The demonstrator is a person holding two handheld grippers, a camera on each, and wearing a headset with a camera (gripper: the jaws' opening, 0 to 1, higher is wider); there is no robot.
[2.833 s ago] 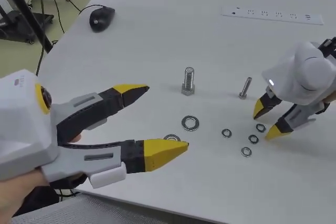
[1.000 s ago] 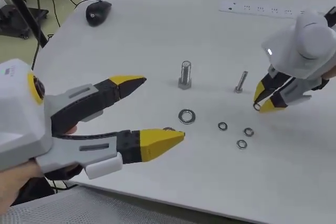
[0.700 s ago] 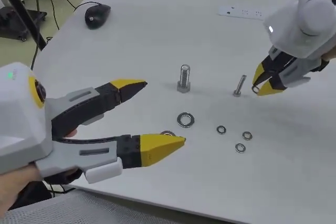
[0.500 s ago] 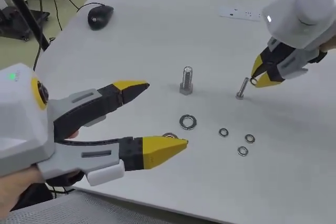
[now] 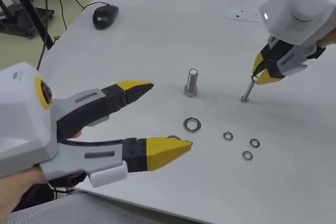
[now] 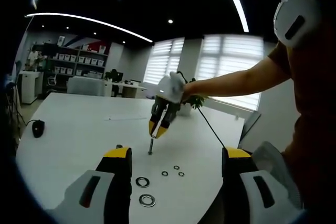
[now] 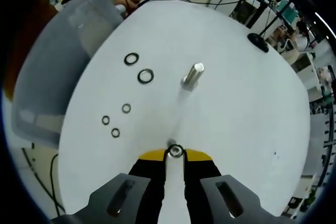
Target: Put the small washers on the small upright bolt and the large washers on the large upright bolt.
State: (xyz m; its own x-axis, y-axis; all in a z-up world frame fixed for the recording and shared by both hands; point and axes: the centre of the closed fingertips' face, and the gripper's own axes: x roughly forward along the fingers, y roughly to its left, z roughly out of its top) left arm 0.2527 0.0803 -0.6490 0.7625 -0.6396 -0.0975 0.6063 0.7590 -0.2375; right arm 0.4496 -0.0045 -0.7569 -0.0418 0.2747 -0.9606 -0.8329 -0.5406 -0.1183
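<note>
left tongs (image 5: 169,116): jaws spread wide, nothing between them; held above the near edge of the bench (image 5: 157,35).
large washers (image 5: 192,125): two, flat on the bench just beyond the left tongs; nearer one partly hidden behind the lower jaw tip.
small washers (image 5: 247,156): three, loose and flat, clustered on the right-edge side of the large washers.
large bolt (image 5: 191,82): upright on its head, mid-bench, no washer on it.
small bolt (image 5: 247,92): upright, beside the large bolt toward the right edge; no washer visible at its base.
right tongs (image 5: 261,74): jaws closed on the held washer (image 7: 175,151), a small one; tips pointed down directly over the top of the small bolt.
step in hand: likely seating the first small washer on the small bolt. Hole appears lined up with the bolt tip; whether already threaded on, cannot tell.
next move: lower along the bolt axis with the washer kept level; open the jaws only once the hole has passed the tip.
far edge: mouse (image 5: 105,17) and power strip (image 5: 247,15), not involved.
</note>
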